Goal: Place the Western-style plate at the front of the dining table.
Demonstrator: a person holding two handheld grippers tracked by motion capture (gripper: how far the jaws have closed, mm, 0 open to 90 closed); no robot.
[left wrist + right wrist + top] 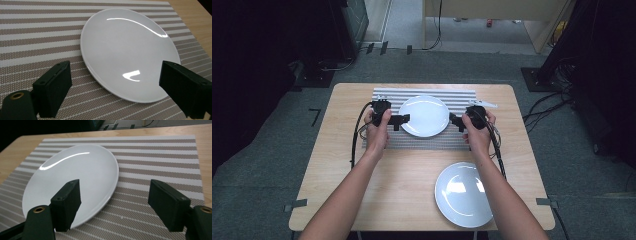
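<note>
A white plate [424, 116] lies on a striped placemat [384, 142] at the back middle of the wooden table [342, 170]. My left gripper [402, 121] hangs just off the plate's left rim, jaws open and empty. My right gripper [455, 121] hangs off its right rim, also open. In the left gripper view the plate [125, 45] lies on the mat [37, 37], its near rim under the open gap of my left gripper [116, 75]. In the right gripper view my right gripper [115, 192] stands wide above the plate [75, 175] and the mat [155, 157]; neither jaw touches the plate.
A second white plate [462, 195] sits near the table's front right, beside the person's right forearm. Cables [357, 135] trail from both grippers across the table. Dark equipment and floor cables surround the table.
</note>
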